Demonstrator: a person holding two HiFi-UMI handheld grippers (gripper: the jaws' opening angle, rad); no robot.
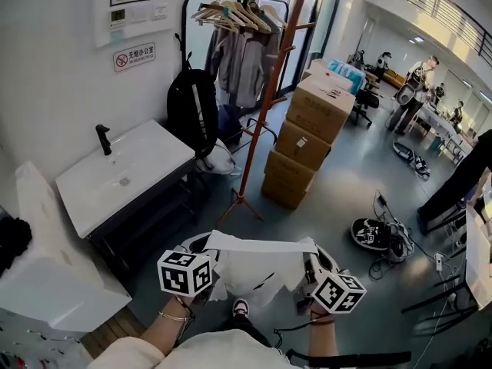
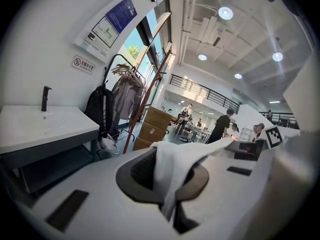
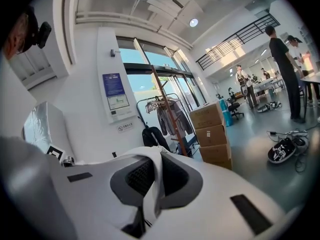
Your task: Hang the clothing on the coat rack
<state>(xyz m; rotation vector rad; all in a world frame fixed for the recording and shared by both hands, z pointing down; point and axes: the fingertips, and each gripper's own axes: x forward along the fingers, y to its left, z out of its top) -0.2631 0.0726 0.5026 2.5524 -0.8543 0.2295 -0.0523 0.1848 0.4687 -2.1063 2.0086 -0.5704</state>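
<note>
A white garment (image 1: 257, 271) hangs stretched between my two grippers low in the head view, above the person's shoe. My left gripper (image 1: 206, 246) is shut on its left upper edge; in the left gripper view the cloth (image 2: 175, 159) comes out between the closed jaws (image 2: 162, 176). The right gripper (image 1: 314, 261) is shut on the other edge, where a white fold (image 3: 145, 154) is pinched in its jaws (image 3: 155, 181). The reddish-brown coat rack (image 1: 265, 106) stands ahead on the grey floor, its pole also in the left gripper view (image 2: 145, 101) and the right gripper view (image 3: 160, 104).
A white sink counter (image 1: 123, 175) stands at the left. Behind the rack are a black backpack (image 1: 192, 110) and a black clothes rail (image 1: 234, 44) with hangers and jackets. Stacked cardboard boxes (image 1: 307, 141) sit right of the rack. Cables and a bag (image 1: 377, 233) lie on the floor; people (image 1: 411, 91) stand far right.
</note>
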